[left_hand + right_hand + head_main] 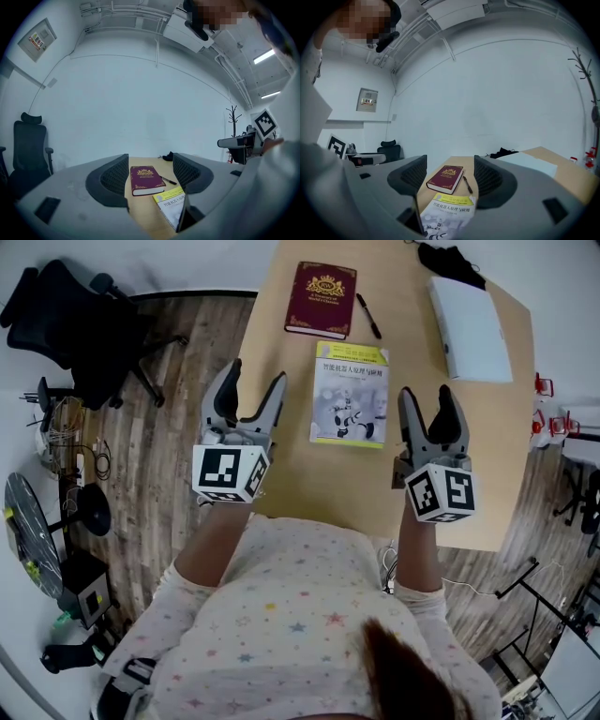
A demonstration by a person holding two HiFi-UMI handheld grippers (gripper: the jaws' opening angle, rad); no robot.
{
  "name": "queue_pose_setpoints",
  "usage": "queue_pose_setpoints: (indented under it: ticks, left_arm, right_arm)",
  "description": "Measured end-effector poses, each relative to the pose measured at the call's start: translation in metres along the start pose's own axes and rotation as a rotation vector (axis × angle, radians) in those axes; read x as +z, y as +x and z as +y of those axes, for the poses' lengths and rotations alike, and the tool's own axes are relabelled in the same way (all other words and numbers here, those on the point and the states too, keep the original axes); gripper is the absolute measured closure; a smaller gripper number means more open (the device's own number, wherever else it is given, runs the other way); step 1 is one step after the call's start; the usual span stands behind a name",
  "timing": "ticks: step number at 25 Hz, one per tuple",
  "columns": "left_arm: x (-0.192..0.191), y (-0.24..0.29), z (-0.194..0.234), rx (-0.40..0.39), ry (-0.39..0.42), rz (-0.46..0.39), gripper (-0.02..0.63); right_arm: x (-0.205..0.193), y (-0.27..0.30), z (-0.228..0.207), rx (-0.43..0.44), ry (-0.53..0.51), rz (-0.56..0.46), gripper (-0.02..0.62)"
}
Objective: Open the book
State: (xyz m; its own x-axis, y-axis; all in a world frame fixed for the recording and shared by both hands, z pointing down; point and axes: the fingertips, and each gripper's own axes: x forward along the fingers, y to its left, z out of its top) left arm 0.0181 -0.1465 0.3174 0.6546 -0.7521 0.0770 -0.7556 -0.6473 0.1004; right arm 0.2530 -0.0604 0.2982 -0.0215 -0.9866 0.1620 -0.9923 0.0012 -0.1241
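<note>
A closed book with a yellow-and-white cover (350, 394) lies flat on the wooden table (309, 474) between my two grippers. It also shows low in the left gripper view as the yellow book (171, 205) and in the right gripper view as the yellow book (449, 211). A closed maroon book (321, 299) lies beyond it, seen also as the maroon book (146, 178) and the maroon book (446, 177). My left gripper (252, 394) hangs open to the left of the yellow book. My right gripper (430, 404) hangs open to its right. Neither touches anything.
A black pen (368, 316) lies right of the maroon book. A white closed laptop (469, 327) and a black cloth (451, 262) sit at the table's far right. A black office chair (75, 320) stands on the floor to the left.
</note>
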Motion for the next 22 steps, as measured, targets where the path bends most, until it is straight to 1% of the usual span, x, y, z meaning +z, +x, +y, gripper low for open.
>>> queue_pose_setpoints:
  ticks: [8,14,22]
  left_arm:
    - [-0.020,0.004,0.003,0.006,-0.020,0.019,0.334]
    - [-0.039,0.007,0.005,0.014,-0.026,0.052,0.335]
    - [-0.060,0.015,0.005,0.023,-0.032,0.079,0.336]
  right_arm:
    - [-0.029,0.008,-0.006,-0.008,0.024,0.052,0.308]
    - [-0.052,0.015,-0.012,-0.013,0.041,0.101,0.313]
    - [-0.087,0.024,-0.022,-0.019,0.078,0.171,0.348]
